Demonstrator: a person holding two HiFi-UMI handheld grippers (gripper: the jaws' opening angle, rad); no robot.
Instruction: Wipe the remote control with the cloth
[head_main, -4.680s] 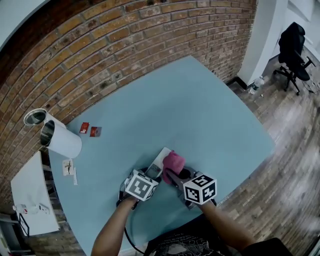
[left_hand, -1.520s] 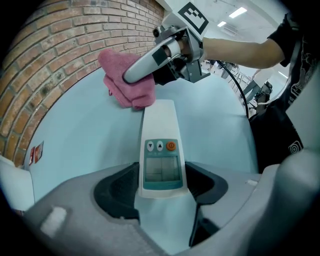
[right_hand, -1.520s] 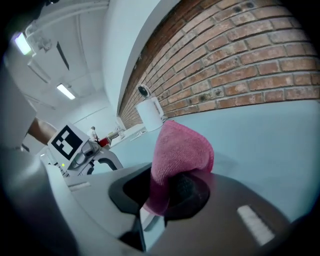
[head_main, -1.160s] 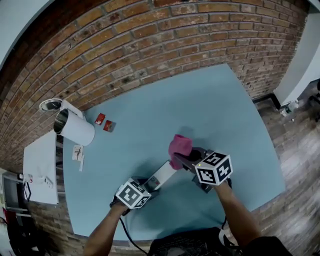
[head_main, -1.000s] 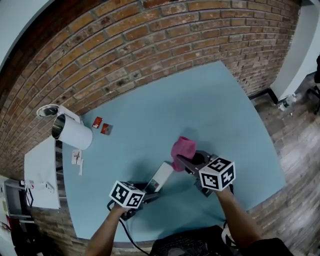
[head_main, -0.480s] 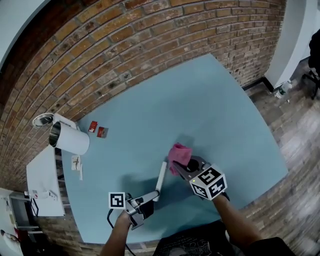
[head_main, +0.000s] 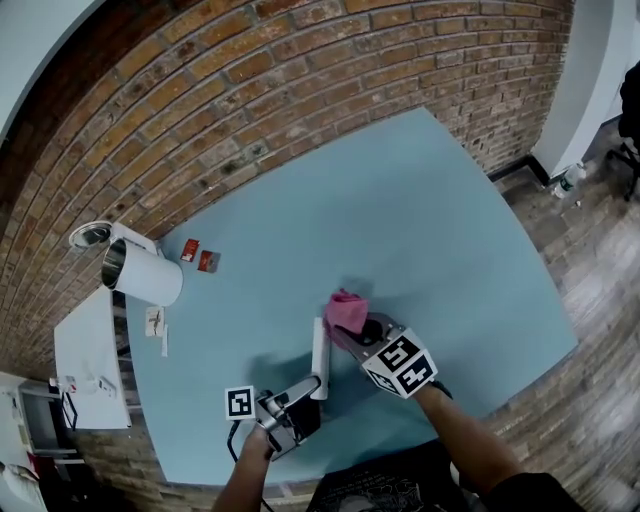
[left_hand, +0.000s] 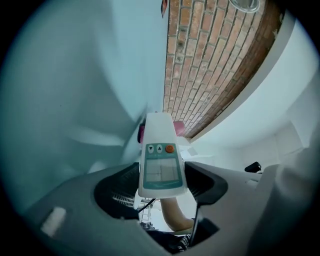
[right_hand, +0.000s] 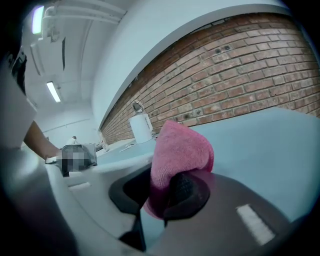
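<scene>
In the head view the white remote control (head_main: 319, 355) stands on its long edge above the blue table (head_main: 420, 220), and my left gripper (head_main: 308, 385) is shut on its near end. The left gripper view shows its face, with a screen and an orange button (left_hand: 160, 160), between the jaws of that gripper (left_hand: 160, 181). My right gripper (head_main: 352, 333) is shut on a folded pink cloth (head_main: 346, 309). The cloth lies against the remote's far end. In the right gripper view the cloth (right_hand: 181, 150) sticks up from the jaws of the right gripper (right_hand: 161, 194).
A white cylinder (head_main: 142, 275) lies on its side at the table's far left, with small red packets (head_main: 198, 258) beside it. A white side table (head_main: 85, 360) stands left of the table. A brick wall (head_main: 300, 70) runs behind. A bottle (head_main: 565, 180) stands on the wood floor.
My left gripper has rolled, turning the remote from flat onto its edge and lifting it a little. My right gripper has brought the cloth down and left to the remote's far end.
</scene>
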